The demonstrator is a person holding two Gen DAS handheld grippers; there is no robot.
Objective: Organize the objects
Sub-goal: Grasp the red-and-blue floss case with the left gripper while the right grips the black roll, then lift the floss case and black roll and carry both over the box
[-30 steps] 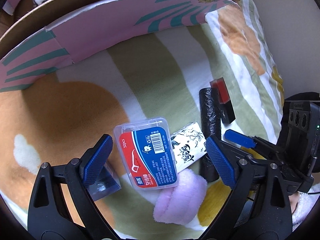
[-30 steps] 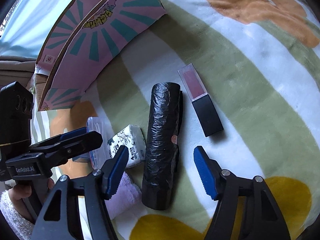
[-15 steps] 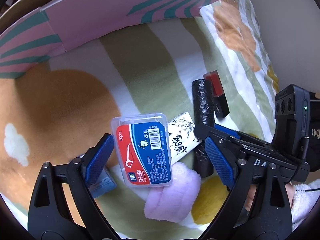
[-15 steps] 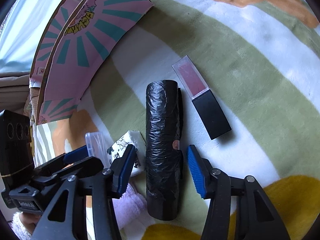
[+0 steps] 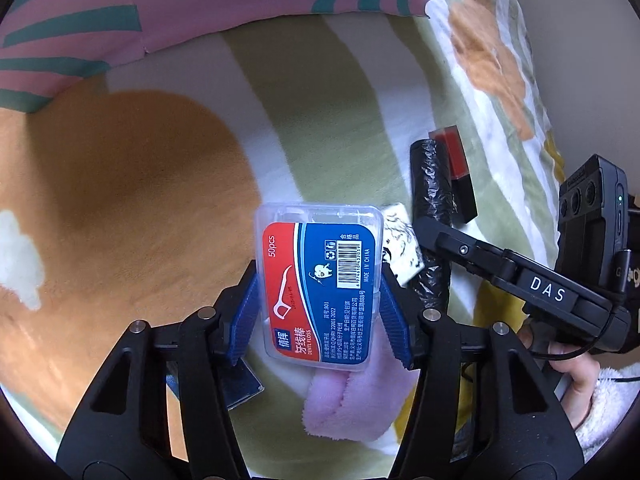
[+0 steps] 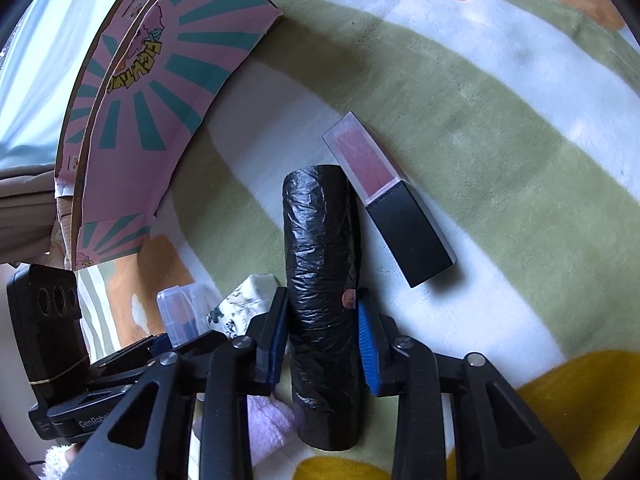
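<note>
My left gripper is shut on a clear dental floss box with a red and blue label, its blue pads pressing both long sides. My right gripper is shut on a black roll of plastic bags that lies on the blanket. Right of the roll rests a red and black lipstick-like case. A white patterned tissue pack and a pink fluffy cloth lie under and beside the floss box.
A pink and teal cardboard box stands at the far side of the striped blanket. A small dark packet lies under the left finger. A person's hand in a white fluffy sleeve holds the right gripper.
Both grippers closed: the left one onto the floss box, the right one onto the black roll. The left gripper also moved nearer the pink box.
</note>
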